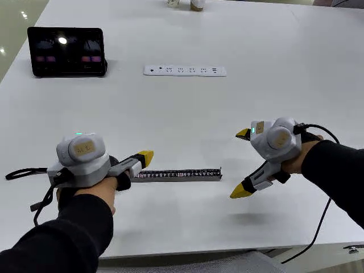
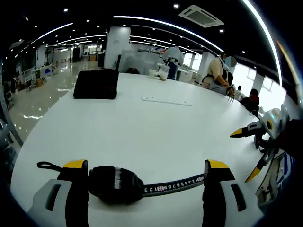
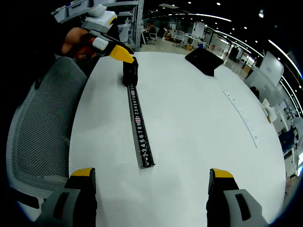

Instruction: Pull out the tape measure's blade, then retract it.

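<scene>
The black tape measure case (image 2: 116,182) lies on the white table between the wide-apart jaws of my left gripper (image 2: 147,168), close to the left jaw, and neither jaw presses on it. Its blade (image 1: 179,173) is pulled out flat on the table and runs to the right. In the head view my left gripper (image 1: 139,165) covers the case. My right gripper (image 1: 242,162) hovers open a little past the blade's free end (image 3: 147,163), and nothing is between its fingers. The right gripper view shows the left gripper (image 3: 111,47) at the case (image 3: 130,73).
A dark tablet (image 1: 67,51) stands at the far left and a white power strip (image 1: 185,70) lies at the far middle. A black strap (image 1: 23,172) trails left of the left gripper. The table's near edge (image 1: 227,247) and a mesh chair (image 3: 38,132) are close below.
</scene>
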Demonstrator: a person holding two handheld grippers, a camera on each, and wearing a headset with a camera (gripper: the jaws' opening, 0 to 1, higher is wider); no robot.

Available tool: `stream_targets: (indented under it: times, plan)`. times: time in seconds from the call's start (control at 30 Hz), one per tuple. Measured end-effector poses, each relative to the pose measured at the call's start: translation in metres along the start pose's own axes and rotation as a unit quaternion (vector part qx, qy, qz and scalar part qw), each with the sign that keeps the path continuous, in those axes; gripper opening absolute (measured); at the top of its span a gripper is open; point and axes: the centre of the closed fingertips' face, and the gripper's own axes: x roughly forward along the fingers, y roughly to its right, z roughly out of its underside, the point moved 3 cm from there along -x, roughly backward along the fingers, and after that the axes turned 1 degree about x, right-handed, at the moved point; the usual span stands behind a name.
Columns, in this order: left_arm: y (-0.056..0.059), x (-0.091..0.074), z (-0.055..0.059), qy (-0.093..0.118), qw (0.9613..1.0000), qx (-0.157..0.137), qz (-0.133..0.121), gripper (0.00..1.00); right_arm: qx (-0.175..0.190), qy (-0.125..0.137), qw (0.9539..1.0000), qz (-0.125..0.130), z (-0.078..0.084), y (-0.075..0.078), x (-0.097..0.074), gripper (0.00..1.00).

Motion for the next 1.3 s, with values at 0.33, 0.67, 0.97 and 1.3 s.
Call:
stream_targets:
  times: [0.33, 0.67, 0.97, 1.3]
  plan:
    - [-0.015, 0.007, 0.009, 0.007, 0.9998, 0.003, -0.019, 0.99, -0.020, -0.020, 0.9993, -0.023, -0.005, 0.008, 0.013, 0.99]
    - [-0.030, 0.016, 0.031, 0.016, 0.9991, 0.011, -0.038, 0.99, -0.016, -0.030, 0.9984, -0.046, -0.004, 0.010, 0.026, 0.99]
    - [-0.035, 0.022, 0.037, 0.035, 0.9985, 0.018, -0.037, 0.99, -0.042, -0.048, 0.9961, -0.062, 0.003, 0.008, 0.037, 0.92]
    - [-0.037, 0.027, 0.038, 0.042, 0.9979, 0.034, -0.036, 0.99, -0.030, -0.059, 0.9953, -0.071, 0.008, 0.009, 0.039, 0.76]
